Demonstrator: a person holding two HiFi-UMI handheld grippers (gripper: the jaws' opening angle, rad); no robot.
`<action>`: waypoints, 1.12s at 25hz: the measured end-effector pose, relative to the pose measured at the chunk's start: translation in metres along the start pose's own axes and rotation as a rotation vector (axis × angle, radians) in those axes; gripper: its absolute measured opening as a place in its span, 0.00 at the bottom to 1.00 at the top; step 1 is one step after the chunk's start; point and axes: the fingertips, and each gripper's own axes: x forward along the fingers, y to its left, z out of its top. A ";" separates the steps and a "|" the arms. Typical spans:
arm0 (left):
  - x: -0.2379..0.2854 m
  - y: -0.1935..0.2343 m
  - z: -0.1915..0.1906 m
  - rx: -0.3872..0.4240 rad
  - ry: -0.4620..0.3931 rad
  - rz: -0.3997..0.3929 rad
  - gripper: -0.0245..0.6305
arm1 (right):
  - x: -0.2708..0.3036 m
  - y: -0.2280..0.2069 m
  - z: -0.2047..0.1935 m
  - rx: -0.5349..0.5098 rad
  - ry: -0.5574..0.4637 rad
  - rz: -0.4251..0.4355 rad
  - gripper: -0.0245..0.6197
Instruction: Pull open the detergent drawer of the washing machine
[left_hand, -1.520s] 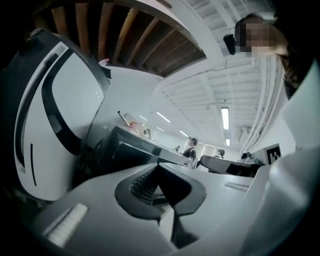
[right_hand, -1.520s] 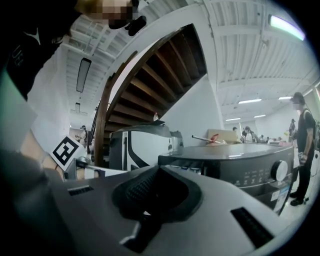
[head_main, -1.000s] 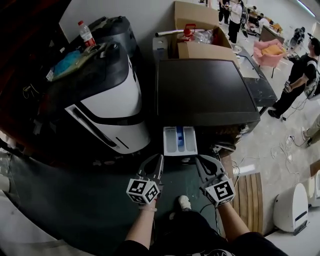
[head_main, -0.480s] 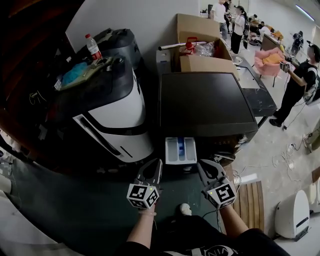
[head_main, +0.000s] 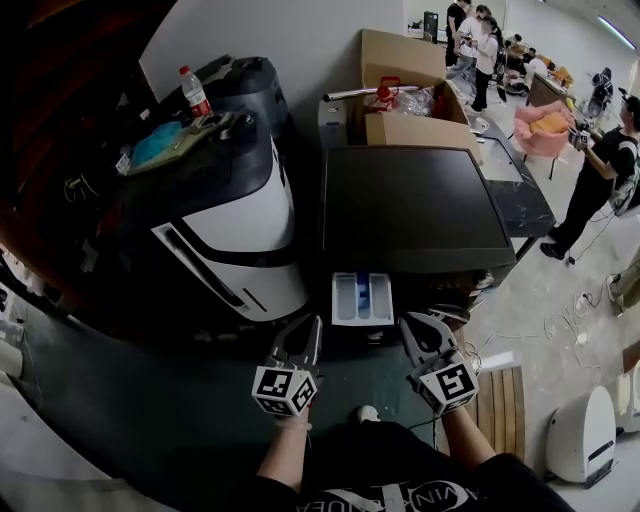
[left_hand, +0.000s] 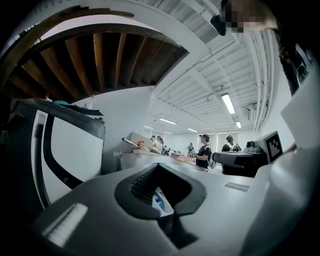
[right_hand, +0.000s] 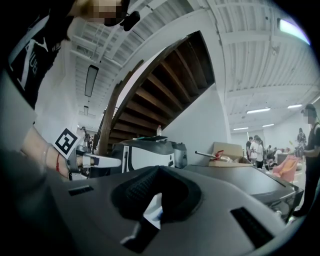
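drawer: detergent drawer (head_main: 362, 298) stands pulled out of washing machine (head_main: 410, 210) front | tools: left tool (head_main: 312, 325) and right tool (head_main: 410, 327) both closed on nothing, near its lip, not touching | risk: a stray forward nudge may shove it back; another tug may overrun its stop

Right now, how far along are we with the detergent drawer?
Done: the detergent drawer stands pulled out of the front of the washing machine, its compartments showing. In hand: nothing. The left gripper and right gripper both have their fingers shut and empty, short of the drawer. Left: apparently nothing, unless it should come out further.
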 end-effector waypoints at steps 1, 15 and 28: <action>-0.001 0.000 0.001 0.002 0.000 0.003 0.05 | -0.001 -0.001 0.001 0.001 -0.002 -0.003 0.05; -0.004 0.001 0.013 0.045 -0.022 0.023 0.05 | 0.005 0.000 0.012 -0.018 -0.022 0.014 0.05; -0.004 -0.001 0.009 0.026 -0.016 0.030 0.05 | 0.005 -0.001 0.011 -0.015 -0.024 0.017 0.05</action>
